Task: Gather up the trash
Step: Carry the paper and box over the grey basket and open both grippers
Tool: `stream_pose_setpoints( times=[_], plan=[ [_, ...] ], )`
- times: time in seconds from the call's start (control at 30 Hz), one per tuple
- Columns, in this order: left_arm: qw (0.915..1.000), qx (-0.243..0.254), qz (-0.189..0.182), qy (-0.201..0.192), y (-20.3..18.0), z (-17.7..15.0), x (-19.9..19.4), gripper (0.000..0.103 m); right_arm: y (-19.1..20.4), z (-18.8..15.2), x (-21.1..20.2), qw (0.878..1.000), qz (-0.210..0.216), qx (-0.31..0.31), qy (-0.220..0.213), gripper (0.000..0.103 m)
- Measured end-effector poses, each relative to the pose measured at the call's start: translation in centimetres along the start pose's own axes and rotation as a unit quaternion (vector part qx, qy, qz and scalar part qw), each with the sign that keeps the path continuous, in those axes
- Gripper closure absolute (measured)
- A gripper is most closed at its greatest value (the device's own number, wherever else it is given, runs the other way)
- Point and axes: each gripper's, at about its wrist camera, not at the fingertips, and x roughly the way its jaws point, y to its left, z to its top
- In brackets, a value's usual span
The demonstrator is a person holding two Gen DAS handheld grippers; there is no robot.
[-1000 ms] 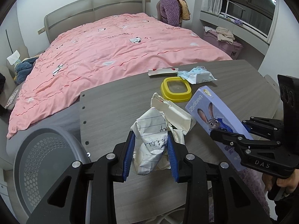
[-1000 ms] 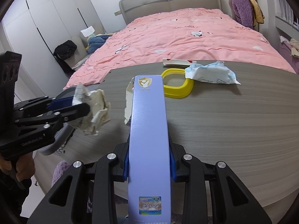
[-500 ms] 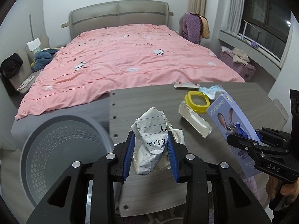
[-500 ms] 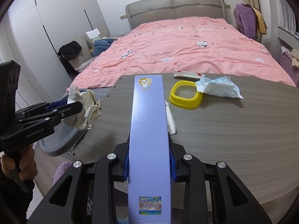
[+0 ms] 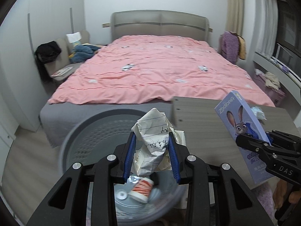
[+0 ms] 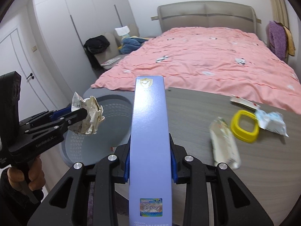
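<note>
My left gripper is shut on a crumpled ball of lined paper and holds it above the grey perforated trash basket; the paper also shows in the right wrist view. My right gripper is shut on a tall lilac Disney box, held upright near the table's left end; the box also shows in the left wrist view. The basket holds a small orange-and-white container at its bottom.
On the grey wooden table lie a white wrapper, a yellow square lid, a crumpled blue-white wipes pack and a flat white packet. A pink bed stands behind.
Both grippers have swung left with their loads. The paper ball went from above the table to above the basket. The box followed towards the table's left end.
</note>
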Motion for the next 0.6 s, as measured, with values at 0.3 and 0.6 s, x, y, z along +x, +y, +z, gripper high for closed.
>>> stream_pose_setpoints(
  times=[0.3, 0.6],
  plan=[
    [0.9957, -0.066, 0.064, 0.009, 5.8, -0.9, 1.2, 0.07, 5.8, 2.8, 4.9, 0.998, 0.046, -0.037, 0.025, 0.072],
    [0.9916, -0.103, 0.07, 0.034, 9.3, -1.5, 3.3, 0.069, 9.2, 4.2, 9.6, 0.995, 0.065, -0.05, 0.059, 0.072]
  ],
)
